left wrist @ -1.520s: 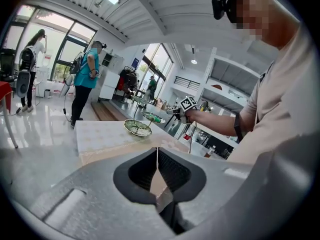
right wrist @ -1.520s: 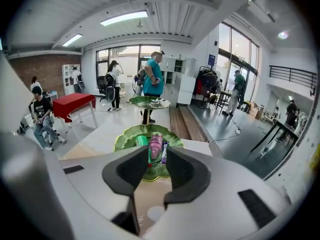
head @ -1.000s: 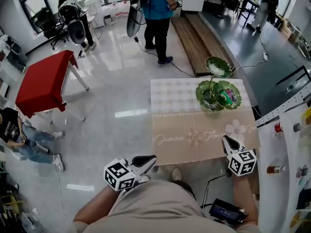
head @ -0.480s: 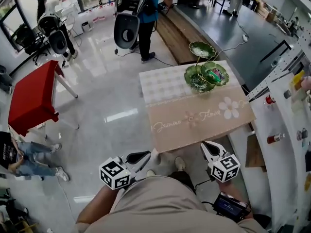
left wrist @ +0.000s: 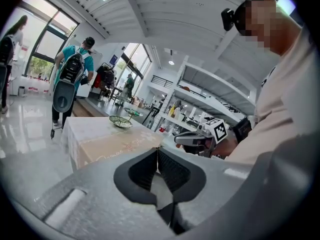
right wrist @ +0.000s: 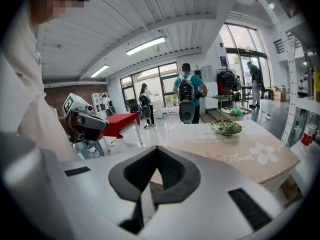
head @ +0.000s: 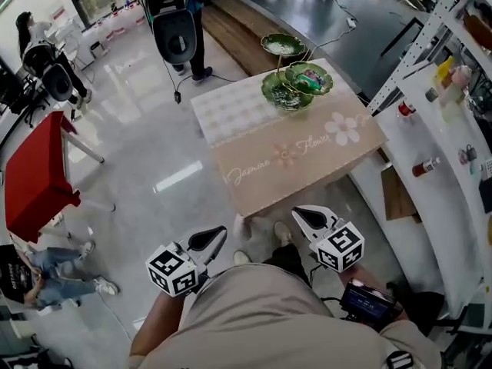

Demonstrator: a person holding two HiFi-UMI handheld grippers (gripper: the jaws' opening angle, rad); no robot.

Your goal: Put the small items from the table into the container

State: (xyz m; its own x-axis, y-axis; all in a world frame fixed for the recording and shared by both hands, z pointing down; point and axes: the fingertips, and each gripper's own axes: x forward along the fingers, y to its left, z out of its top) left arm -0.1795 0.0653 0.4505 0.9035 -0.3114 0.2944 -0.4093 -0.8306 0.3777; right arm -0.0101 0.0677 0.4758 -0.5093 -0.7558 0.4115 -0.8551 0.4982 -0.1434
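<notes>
The green leaf-shaped tiered dish (head: 296, 83) stands at the far end of the table (head: 261, 141), with small colourful items (head: 310, 76) in its right bowl. Both grippers hang in front of the table's near edge, close to my body, touching nothing. My left gripper (head: 219, 232) is shut and empty; its fingertips meet in the left gripper view (left wrist: 158, 149). My right gripper (head: 298, 213) is also shut with nothing between its jaws (right wrist: 157, 149). The dish (right wrist: 226, 128) shows far off in the right gripper view, and in the left gripper view (left wrist: 120, 122).
A white shelf unit (head: 430, 129) with bottles runs along the table's right side. A red table (head: 34, 175) stands at the left on the glossy floor. A person with a black pack (head: 173, 21) stands beyond the table. Someone sits on the floor (head: 31, 275).
The view has backed away from the table. Both grippers have drawn back from its near edge toward my body; the right one no longer reaches over the table.
</notes>
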